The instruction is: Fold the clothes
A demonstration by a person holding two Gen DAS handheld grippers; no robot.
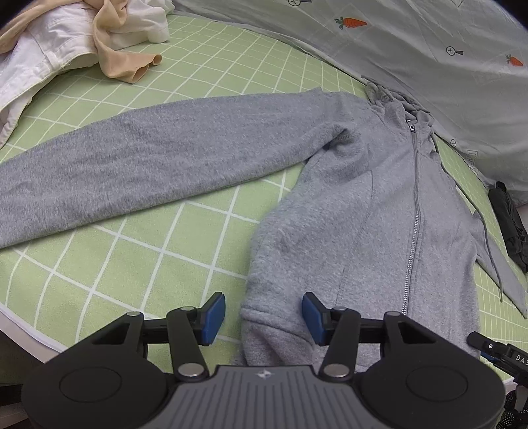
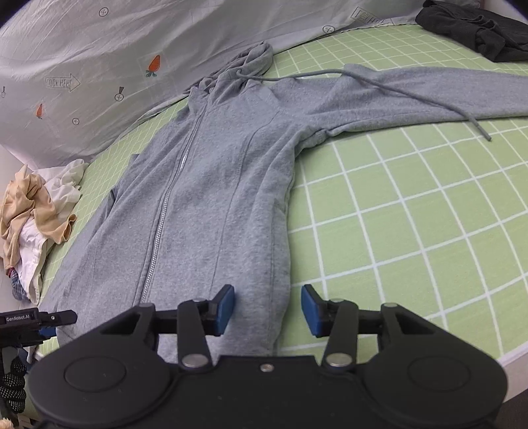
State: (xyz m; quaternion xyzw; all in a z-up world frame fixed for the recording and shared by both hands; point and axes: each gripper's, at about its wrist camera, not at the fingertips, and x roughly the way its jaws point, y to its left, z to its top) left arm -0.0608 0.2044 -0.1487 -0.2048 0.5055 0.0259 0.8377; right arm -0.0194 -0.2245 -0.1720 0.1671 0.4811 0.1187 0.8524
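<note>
A grey zip-up hoodie (image 1: 363,198) (image 2: 214,181) lies flat, front up, on a green checked bed sheet (image 1: 115,264). Its zip is closed. One sleeve (image 1: 132,165) stretches out to the left, the other sleeve (image 2: 429,89) to the right with a drawstring (image 2: 429,102) across it. My left gripper (image 1: 264,318) stands open over the hem's left corner, the cloth edge lying between its blue pads (image 1: 214,313) without being pinched. Over the hem's right corner, my right gripper (image 2: 268,310) is open too, the hoodie's side edge between its pads (image 2: 310,308).
A heap of beige and white clothes (image 1: 66,43) (image 2: 29,214) lies at the sheet's left side. A dark garment (image 2: 478,29) (image 1: 511,224) sits at the far right. A pale carrot-print quilt (image 1: 429,49) runs behind the hood. The bed's near edge (image 2: 511,356) is close.
</note>
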